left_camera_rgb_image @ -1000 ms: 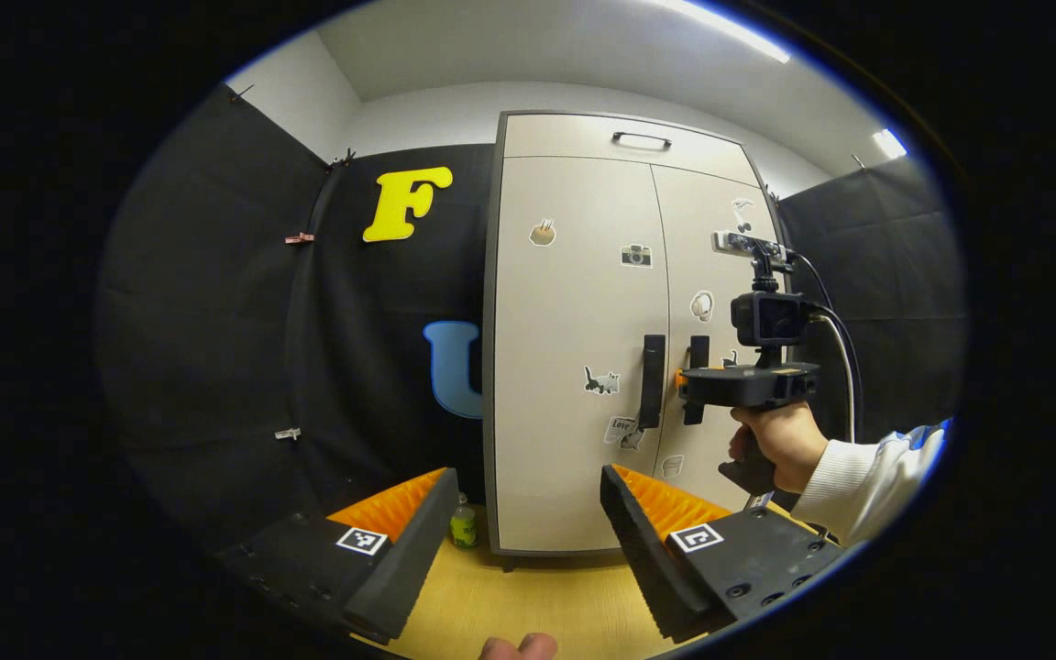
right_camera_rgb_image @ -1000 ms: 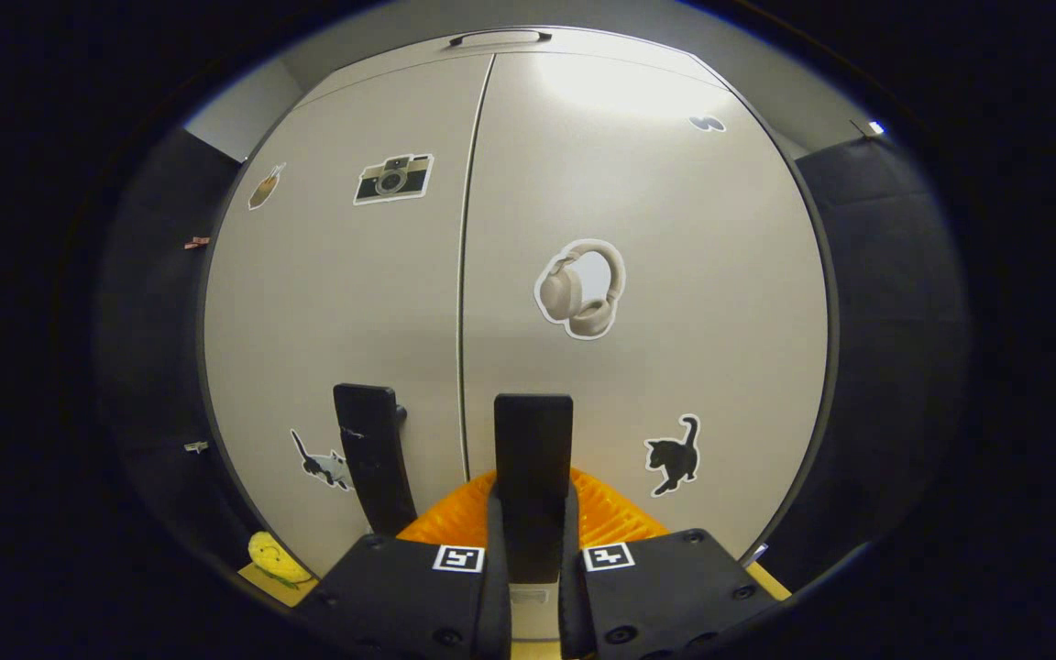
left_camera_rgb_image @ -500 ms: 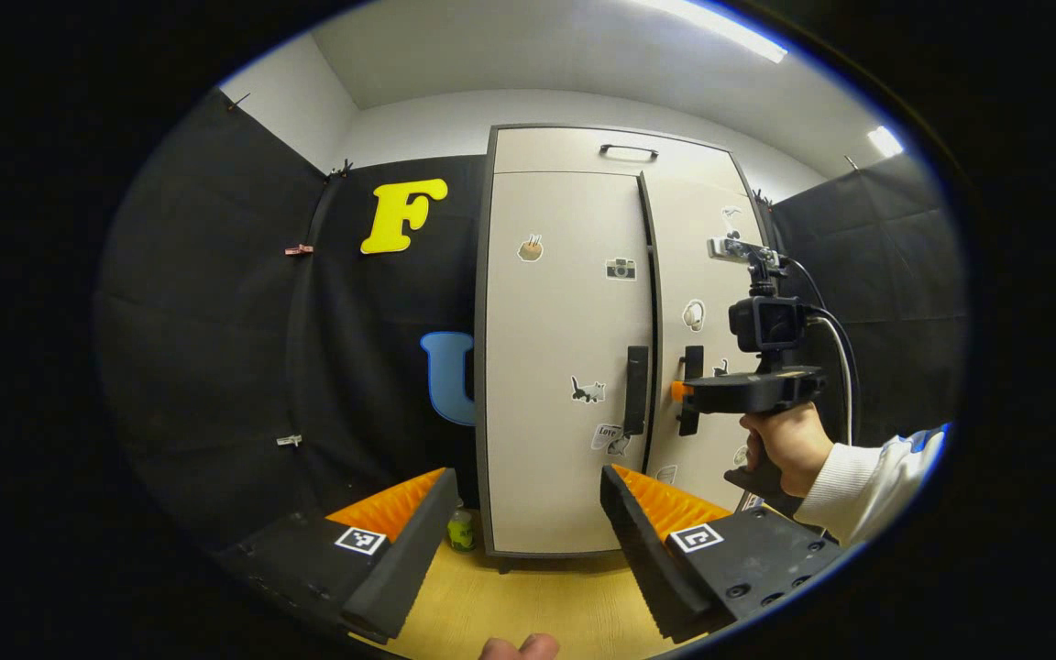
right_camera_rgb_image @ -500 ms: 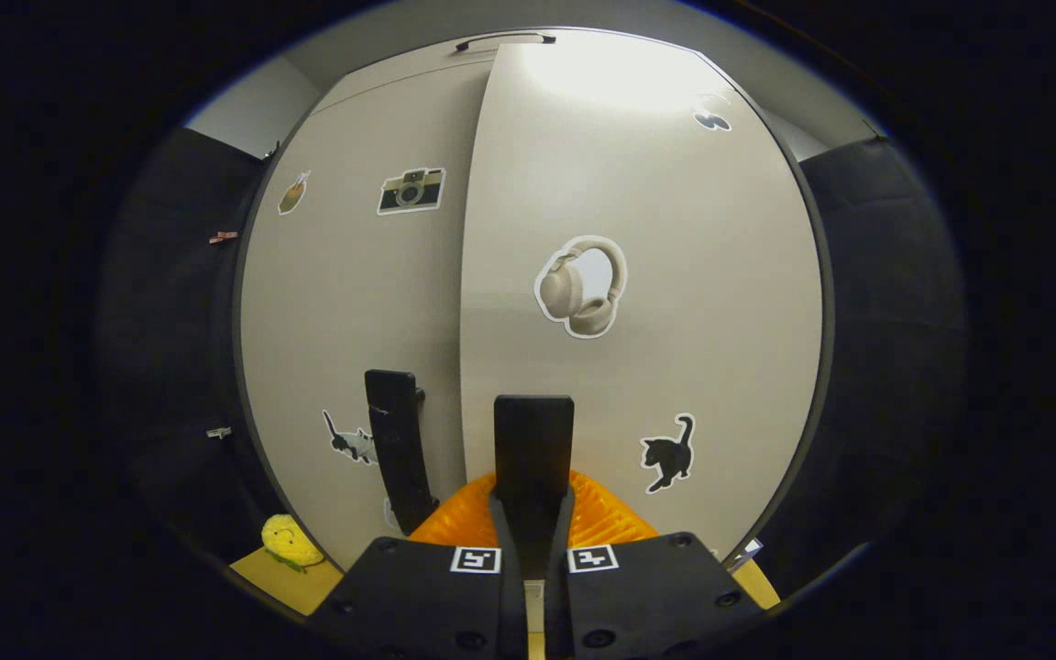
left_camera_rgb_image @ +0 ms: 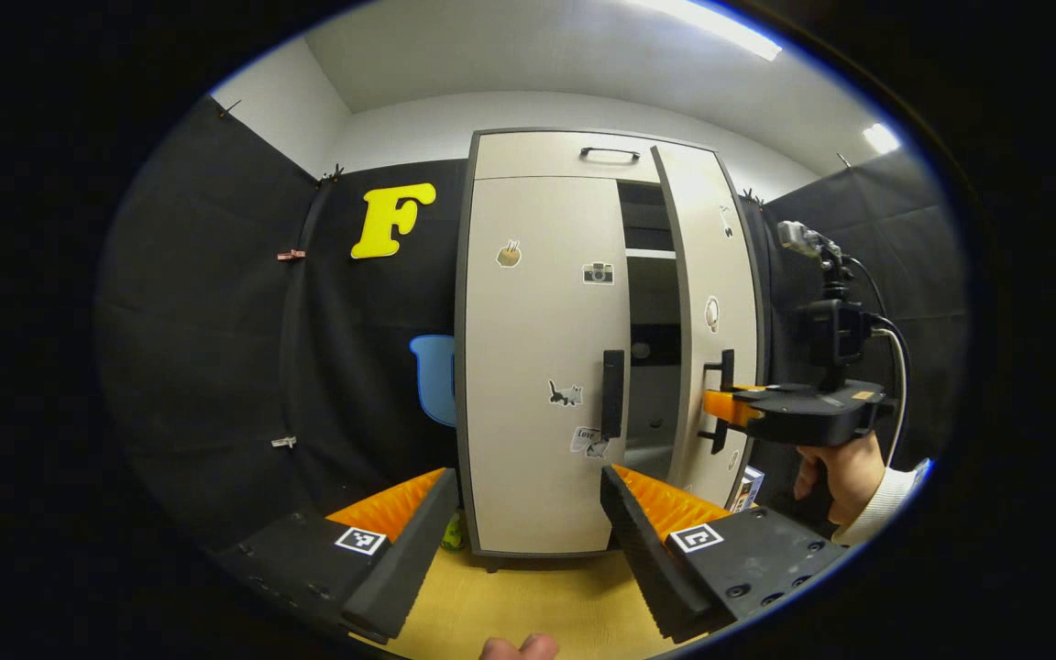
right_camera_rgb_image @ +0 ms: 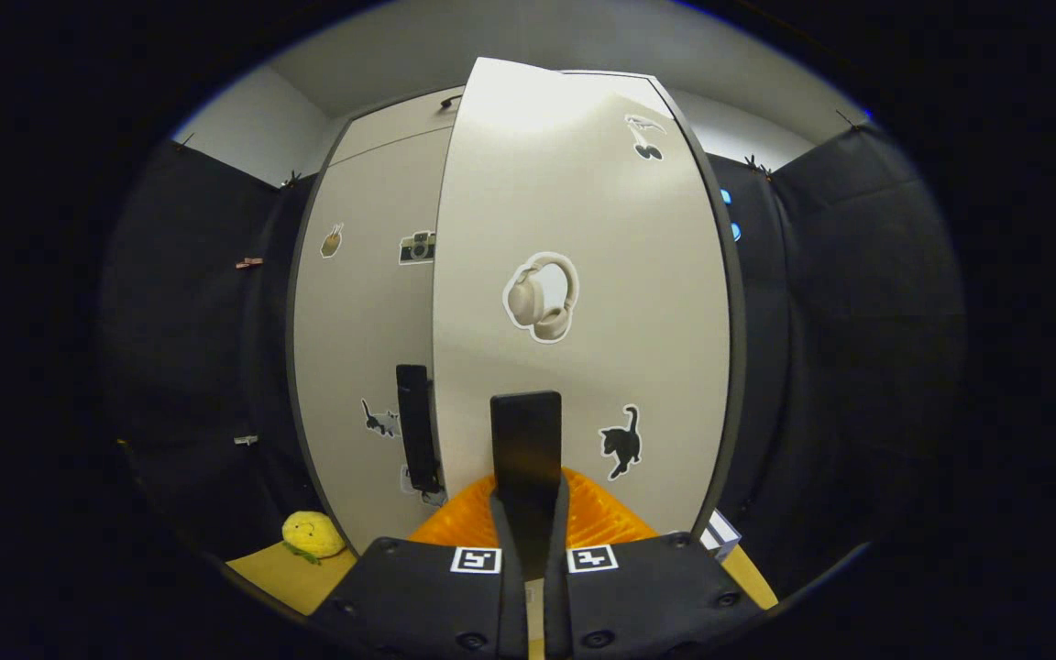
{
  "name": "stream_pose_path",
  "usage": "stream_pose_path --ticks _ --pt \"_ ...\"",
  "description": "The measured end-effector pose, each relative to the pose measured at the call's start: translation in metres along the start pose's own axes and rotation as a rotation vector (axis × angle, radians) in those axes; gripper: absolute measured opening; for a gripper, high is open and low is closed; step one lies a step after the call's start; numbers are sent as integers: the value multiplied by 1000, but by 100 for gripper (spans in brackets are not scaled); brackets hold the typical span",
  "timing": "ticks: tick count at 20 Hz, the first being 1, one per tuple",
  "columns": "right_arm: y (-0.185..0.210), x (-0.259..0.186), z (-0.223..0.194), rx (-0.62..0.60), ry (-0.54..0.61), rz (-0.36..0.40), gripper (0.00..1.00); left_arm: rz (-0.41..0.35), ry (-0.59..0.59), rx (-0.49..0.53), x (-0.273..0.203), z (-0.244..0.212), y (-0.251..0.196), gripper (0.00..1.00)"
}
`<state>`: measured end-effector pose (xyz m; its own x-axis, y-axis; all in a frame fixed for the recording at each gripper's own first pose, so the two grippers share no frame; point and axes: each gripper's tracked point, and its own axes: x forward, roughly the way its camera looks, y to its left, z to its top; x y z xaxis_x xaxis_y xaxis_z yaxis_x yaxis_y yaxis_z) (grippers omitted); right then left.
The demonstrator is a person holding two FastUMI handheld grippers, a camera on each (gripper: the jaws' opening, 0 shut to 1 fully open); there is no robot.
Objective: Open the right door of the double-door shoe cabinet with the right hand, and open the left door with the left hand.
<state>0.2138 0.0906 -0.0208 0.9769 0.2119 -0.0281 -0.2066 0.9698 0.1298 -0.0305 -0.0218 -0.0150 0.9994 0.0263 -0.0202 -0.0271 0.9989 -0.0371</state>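
Swinging further out than before, right door (left_camera_rgb_image: pixel 709 312), right claw (right_camera_rgb_image: pixel 528 513) clamped on its handle (right_camera_rgb_image: pixel 525 445), left claw (left_camera_rgb_image: pixel 523 541) wide open, empty.

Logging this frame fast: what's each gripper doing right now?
Left gripper: open, holding nothing.
Right gripper: shut on the right door handle.

Lit from ceiling strip lights (left_camera_rgb_image: pixel 716 23) overhead; glare on upper right door (right_camera_rgb_image: pixel 528 101); strong fisheye bowing at edges; focus sharp throughout.
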Motion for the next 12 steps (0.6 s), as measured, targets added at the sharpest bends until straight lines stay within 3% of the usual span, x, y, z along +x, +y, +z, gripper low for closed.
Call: stream_pose_path --ticks 6,12 --pt "-11 -14 1 44 27 31 11 -17 18 -32 16 -2 -26 96" --pt "-48 -35 -2 2 81 -56 10 -54 30 -45 34 -3 -68 97"
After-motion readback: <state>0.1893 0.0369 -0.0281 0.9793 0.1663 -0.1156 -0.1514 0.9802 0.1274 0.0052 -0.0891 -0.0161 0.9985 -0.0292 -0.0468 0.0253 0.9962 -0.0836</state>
